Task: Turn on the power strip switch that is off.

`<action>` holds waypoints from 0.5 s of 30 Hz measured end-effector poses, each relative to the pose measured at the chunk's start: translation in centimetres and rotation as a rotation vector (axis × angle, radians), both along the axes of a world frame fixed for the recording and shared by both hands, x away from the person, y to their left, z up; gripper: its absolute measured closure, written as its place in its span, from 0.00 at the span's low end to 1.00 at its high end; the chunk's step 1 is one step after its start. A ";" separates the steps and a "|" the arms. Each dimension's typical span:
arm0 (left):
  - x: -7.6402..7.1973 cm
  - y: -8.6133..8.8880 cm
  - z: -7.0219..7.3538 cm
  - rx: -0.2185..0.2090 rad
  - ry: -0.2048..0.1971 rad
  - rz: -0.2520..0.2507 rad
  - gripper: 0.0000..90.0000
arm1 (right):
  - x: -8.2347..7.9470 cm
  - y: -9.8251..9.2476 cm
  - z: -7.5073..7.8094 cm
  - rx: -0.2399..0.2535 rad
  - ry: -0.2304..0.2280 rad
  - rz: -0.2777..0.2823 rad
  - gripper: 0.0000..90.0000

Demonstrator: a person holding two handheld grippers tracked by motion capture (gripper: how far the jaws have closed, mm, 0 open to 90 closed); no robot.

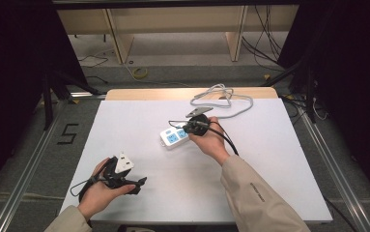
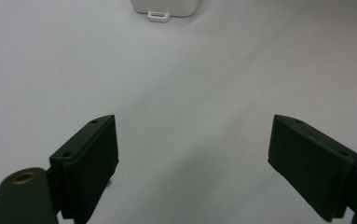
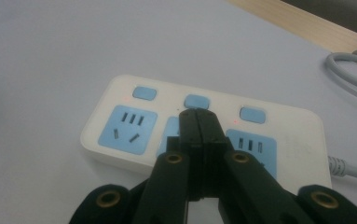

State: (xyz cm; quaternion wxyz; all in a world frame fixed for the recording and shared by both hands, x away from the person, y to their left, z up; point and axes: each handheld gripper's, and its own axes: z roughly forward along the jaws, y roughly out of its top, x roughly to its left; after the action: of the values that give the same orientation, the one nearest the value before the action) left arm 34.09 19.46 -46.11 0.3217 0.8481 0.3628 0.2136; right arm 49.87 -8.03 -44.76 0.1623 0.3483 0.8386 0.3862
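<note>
This looks like a lab or recording studio set up for data capture, not a home. A plain white surface [image 1: 139,121] stands on a grey floor, flanked at 3 and 9 o'clock by metal rails [image 1: 339,179] and black curtains [image 1: 8,72]. Loose cables [image 1: 264,43] trail over the floor at 1 o'clock, a taped number marks the floor [image 1: 67,134] at 9 o'clock, and bare wooden shelving [image 1: 173,29] stands at 12 o'clock.

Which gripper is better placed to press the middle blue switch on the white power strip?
Right. The right gripper is shut, its tips just at the middle blue switch of the white power strip. The left gripper is open near the table's front edge, well away from the strip.
</note>
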 end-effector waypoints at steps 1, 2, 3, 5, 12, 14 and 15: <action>0.0 0.0 0.0 -0.001 0.000 0.001 0.17 | 0.0 0.1 0.0 -0.001 -0.001 0.000 1.00; 0.0 0.0 0.0 0.003 0.002 -0.003 0.17 | 0.1 0.1 0.0 0.000 -0.001 -0.001 1.00; 0.0 0.0 0.0 -0.003 0.000 0.001 0.17 | 0.2 0.2 0.0 -0.004 -0.002 0.000 1.00; 0.0 0.0 0.0 0.003 0.002 -0.004 0.17 | 0.3 0.3 0.0 -0.007 0.000 0.002 1.00; 0.0 0.0 0.0 -0.003 0.000 -0.001 0.17 | 0.6 0.5 -0.2 -0.012 0.001 -0.001 1.00; 0.0 0.0 0.0 -0.001 -0.001 0.000 0.17 | 0.7 0.6 -0.2 -0.012 0.005 -0.006 1.00; 0.0 0.0 0.0 -0.001 0.000 -0.001 0.17 | 0.8 0.7 -0.3 -0.014 0.002 -0.005 1.00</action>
State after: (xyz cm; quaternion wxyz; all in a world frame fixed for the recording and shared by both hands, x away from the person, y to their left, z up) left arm 34.07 19.47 -46.10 0.3222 0.8481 0.3624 0.2133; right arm 50.64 -7.34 -45.01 0.1646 0.3495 0.8407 0.3794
